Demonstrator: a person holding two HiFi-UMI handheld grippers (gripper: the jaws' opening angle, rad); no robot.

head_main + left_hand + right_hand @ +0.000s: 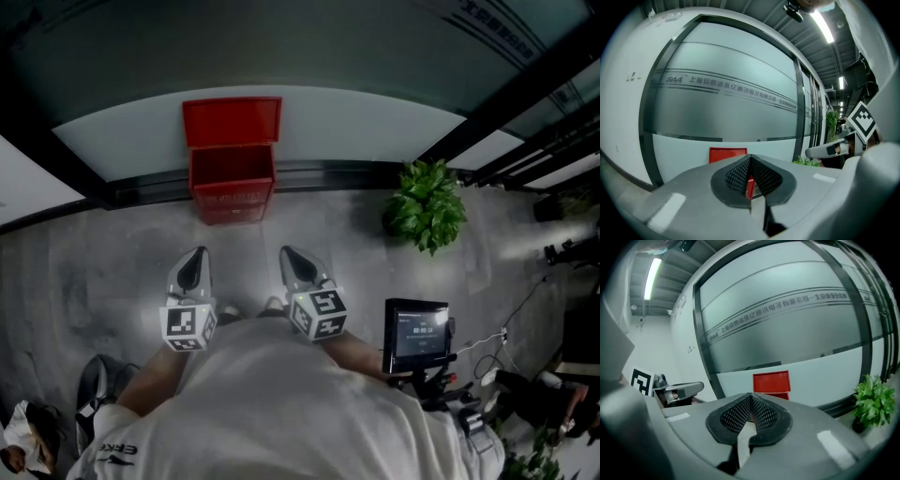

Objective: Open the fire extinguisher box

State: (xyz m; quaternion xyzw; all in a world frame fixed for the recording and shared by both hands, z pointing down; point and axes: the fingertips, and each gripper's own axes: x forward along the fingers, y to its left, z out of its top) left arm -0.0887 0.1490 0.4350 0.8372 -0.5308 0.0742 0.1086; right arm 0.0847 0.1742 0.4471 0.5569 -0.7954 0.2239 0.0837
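**Two clenched claws, well short of an open red box**

From the head camera: left claw (192,272) and right claw (298,265) side by side, near each other but not touching, tips pointing toward the glass wall (281,56). Both clenched, pads pressed together, nothing pinched between them. Same in each claw's own view: mesh-patterned pads meeting at a closed seam, empty.

Ahead of the claws and well apart from both: red fire extinguisher box (232,183), standing on the grey floor (112,272) hard against the foot of the glass wall. Lid (232,120) raised, upright, backed against the pale lower band of the glass. Inside too dark to make out. Roughly in line with the gap between the two claws, slightly toward the left one.

To the right of the box, also near the base of the wall: green potted plant (427,202), apart from the box. Nearer the person, right of the right claw: small dark screen (417,333) on a stand, faintly lit. Below the claws, white shirt (281,403) filling the lower frame, with a marker cube (190,326) at the back of each claw.

Across the frosted glass, a line of print (740,89) along a grey stripe, visible from both claw views. Overhead, a strip light (650,277) on the ceiling.
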